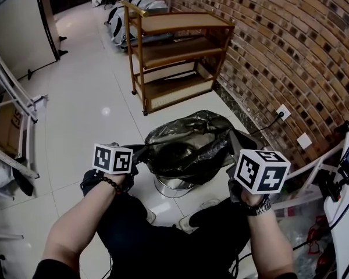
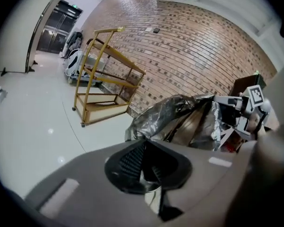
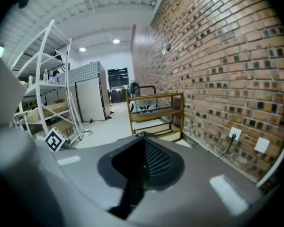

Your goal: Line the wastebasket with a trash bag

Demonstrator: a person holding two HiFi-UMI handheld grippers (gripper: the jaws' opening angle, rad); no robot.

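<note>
A black trash bag (image 1: 189, 139) is spread over a round metal wastebasket (image 1: 173, 188) on the floor in front of me in the head view. My left gripper (image 1: 138, 154) is at the bag's left edge, shut with a strip of the film pinched between its pads. My right gripper (image 1: 235, 156) is at the bag's right edge, also shut on a fold of the bag. In the left gripper view the crumpled bag (image 2: 180, 118) rises just beyond the shut left gripper (image 2: 146, 144), with the right gripper's marker cube (image 2: 253, 98) behind it. In the right gripper view black film hangs from the shut right gripper (image 3: 143, 140).
A wooden three-shelf cart (image 1: 174, 51) stands just beyond the basket against the brick wall (image 1: 291, 45). A wall outlet with a cord (image 1: 283, 112) is to the right. A white metal rack (image 1: 11, 92) and boxes are at the left, and cluttered equipment (image 1: 337, 202) at the right.
</note>
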